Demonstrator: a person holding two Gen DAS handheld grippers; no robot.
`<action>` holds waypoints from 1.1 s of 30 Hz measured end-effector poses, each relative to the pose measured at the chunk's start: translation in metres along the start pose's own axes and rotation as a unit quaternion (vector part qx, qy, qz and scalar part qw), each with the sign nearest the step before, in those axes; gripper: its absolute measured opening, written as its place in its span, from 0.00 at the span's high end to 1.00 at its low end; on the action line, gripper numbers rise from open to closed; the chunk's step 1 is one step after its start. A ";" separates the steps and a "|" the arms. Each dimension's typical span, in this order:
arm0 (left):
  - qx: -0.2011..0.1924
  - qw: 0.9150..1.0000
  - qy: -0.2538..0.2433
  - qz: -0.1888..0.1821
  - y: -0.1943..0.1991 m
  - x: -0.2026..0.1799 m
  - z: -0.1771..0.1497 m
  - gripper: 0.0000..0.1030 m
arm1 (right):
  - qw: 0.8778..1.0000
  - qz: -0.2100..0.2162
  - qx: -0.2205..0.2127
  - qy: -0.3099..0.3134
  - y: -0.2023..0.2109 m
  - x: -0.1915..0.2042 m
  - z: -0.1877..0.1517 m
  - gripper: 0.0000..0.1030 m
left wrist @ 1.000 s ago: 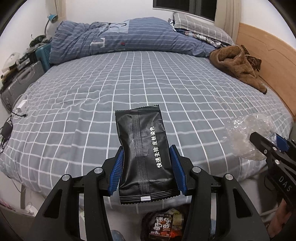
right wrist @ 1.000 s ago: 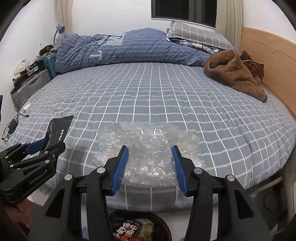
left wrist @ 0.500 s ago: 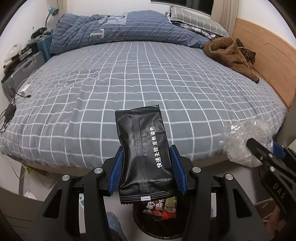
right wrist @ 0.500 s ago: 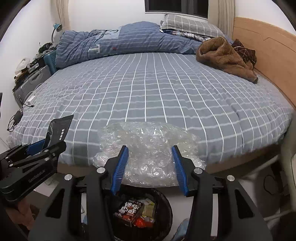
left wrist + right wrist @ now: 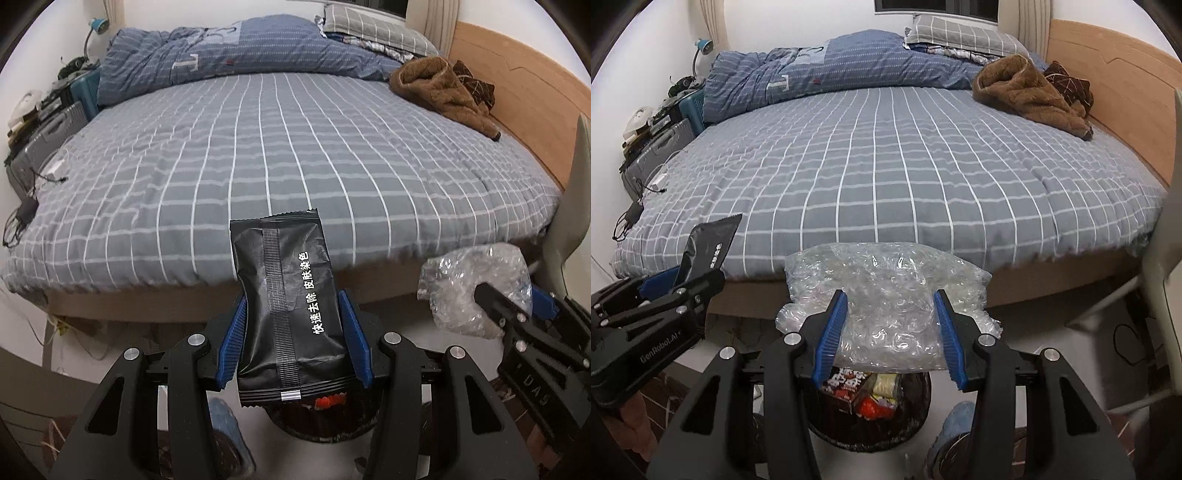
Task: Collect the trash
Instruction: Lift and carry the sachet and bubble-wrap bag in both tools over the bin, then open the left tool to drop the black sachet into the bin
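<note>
The left wrist view shows the left gripper (image 5: 291, 336) clamped on a black wrapper (image 5: 286, 302) standing up between its blue pads, the trash bin (image 5: 325, 424) mostly hidden just below. Only the right wrist view shows the bin's (image 5: 916, 417) snack wrappers, directly beneath the right gripper (image 5: 890, 332), which pinches crumpled bubble wrap (image 5: 882, 306) held above the bin.

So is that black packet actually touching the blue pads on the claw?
Touching. The left wrist view shows the black packet pinched between both blue pads of the left gripper, no gap either side.
</note>
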State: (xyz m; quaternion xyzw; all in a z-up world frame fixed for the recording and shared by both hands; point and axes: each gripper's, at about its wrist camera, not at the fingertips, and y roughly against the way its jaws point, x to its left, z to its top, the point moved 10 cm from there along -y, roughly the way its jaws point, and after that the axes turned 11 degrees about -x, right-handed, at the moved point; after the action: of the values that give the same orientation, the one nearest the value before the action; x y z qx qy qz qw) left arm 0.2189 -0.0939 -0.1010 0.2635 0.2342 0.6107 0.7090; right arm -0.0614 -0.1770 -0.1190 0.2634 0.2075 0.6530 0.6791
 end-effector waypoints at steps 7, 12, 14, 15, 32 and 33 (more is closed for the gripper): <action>0.030 0.999 0.010 -0.004 -0.018 0.003 -0.040 0.53 | 1.000 -0.004 0.023 0.008 -0.015 -0.005 -0.032 0.55; 0.047 0.999 -0.001 -0.020 -0.040 -0.007 -0.065 0.53 | 0.998 0.001 0.064 0.004 -0.048 -0.014 -0.066 0.55; 0.055 0.998 -0.003 -0.025 -0.049 -0.011 -0.072 0.53 | 0.997 -0.004 0.072 0.000 -0.059 -0.020 -0.071 0.55; 0.059 0.998 -0.005 -0.027 -0.056 -0.015 -0.075 0.53 | 0.997 -0.006 0.074 -0.002 -0.063 -0.023 -0.071 0.55; 0.110 0.993 -0.022 -0.039 -0.117 -0.050 -0.109 0.29 | 0.994 -0.019 0.106 -0.022 -0.098 -0.060 -0.092 0.54; 0.110 0.993 -0.021 -0.034 -0.118 -0.046 -0.110 0.26 | 0.994 -0.016 0.108 -0.020 -0.099 -0.057 -0.093 0.55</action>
State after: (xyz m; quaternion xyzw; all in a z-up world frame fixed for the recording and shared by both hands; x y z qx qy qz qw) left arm 0.2281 -0.1438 -0.2611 0.3443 0.2937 0.5509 0.7012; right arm -0.0463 -0.2267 -0.2573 0.3446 0.2673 0.6103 0.6613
